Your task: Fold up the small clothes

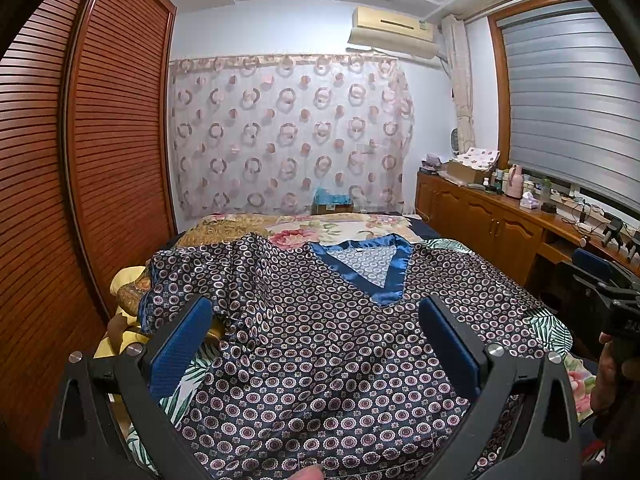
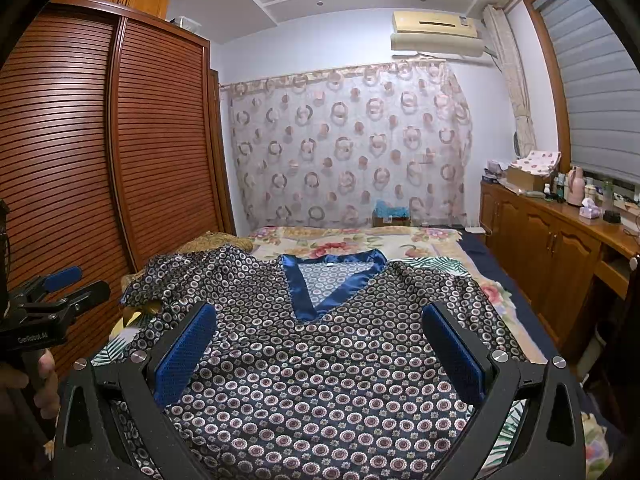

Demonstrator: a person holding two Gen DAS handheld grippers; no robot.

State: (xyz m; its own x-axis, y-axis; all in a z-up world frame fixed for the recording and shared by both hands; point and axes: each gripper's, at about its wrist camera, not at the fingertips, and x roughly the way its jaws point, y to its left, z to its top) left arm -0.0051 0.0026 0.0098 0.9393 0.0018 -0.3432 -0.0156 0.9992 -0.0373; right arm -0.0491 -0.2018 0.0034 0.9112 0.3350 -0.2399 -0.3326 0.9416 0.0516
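Note:
A dark satin top [image 1: 320, 344] with a small circle print and a blue V-neck band [image 1: 372, 268] lies spread face up on the bed, collar away from me. Its left sleeve [image 1: 192, 268] is rumpled. It also shows in the right wrist view [image 2: 328, 368], with the V-neck band [image 2: 316, 300] ahead. My left gripper [image 1: 316, 320] is open, hovering over the top's lower middle, holding nothing. My right gripper [image 2: 320, 324] is open above the same cloth, empty. Each gripper shows at the edge of the other's view, the right one [image 1: 608, 296] and the left one [image 2: 60, 292].
The bed [image 2: 420, 240] carries a floral cover. A slatted wooden wardrobe [image 1: 100, 140] stands close on the left. A wooden cabinet [image 2: 560, 232] with bottles runs along the right under the window. A patterned curtain [image 1: 288, 132] hangs behind the bed.

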